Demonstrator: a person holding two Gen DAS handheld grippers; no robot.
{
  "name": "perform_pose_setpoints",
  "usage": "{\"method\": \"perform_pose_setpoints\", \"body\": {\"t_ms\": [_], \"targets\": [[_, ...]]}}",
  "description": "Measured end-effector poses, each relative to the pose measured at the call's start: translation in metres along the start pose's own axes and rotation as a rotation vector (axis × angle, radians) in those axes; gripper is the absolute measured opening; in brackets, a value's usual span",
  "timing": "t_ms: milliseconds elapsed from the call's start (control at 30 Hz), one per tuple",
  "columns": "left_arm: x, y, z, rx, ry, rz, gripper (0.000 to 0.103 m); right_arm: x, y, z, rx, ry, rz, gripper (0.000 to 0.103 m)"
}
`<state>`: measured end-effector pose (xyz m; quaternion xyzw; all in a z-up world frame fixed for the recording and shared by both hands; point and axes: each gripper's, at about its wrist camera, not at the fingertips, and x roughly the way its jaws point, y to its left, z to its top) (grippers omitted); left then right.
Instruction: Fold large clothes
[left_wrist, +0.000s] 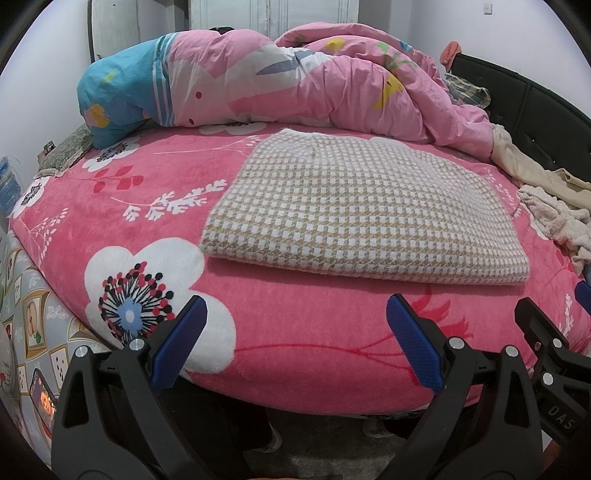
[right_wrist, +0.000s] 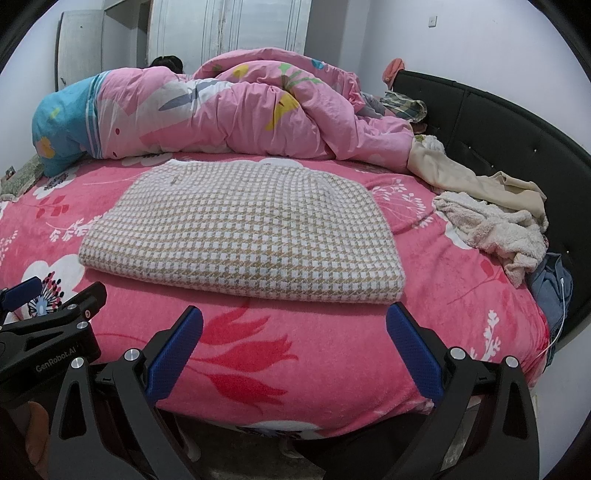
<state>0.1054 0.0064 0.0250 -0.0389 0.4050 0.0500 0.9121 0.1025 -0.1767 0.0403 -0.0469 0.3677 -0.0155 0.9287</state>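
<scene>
A beige-and-white houndstooth garment (left_wrist: 354, 210) (right_wrist: 243, 229) lies folded into a flat rectangle on the pink floral bed cover (left_wrist: 295, 332) (right_wrist: 332, 332). My left gripper (left_wrist: 295, 325) hangs open above the bed's front edge, short of the garment's near fold, with nothing between its blue pads. My right gripper (right_wrist: 295, 328) is also open and empty, just in front of the garment's near edge. The right gripper's black frame (left_wrist: 546, 332) shows at the right of the left wrist view, and the left gripper (right_wrist: 48, 317) shows at the left of the right wrist view.
A bunched pink and blue duvet (left_wrist: 280, 77) (right_wrist: 207, 114) fills the back of the bed. Loose cream, beige and denim clothes (right_wrist: 495, 221) (left_wrist: 554, 206) are piled at the right beside the black headboard (right_wrist: 517, 147). A patterned side panel (left_wrist: 33, 332) drops at the left.
</scene>
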Motion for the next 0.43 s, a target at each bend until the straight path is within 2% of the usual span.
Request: {"method": "perform_pose_setpoints", "body": {"t_ms": [433], "targets": [[-0.0017,0.0029,-0.0001,-0.006,-0.003,0.004,0.094,-0.0004,0.0009,0.0012,-0.004,-0.002,0.002,0.097]]}}
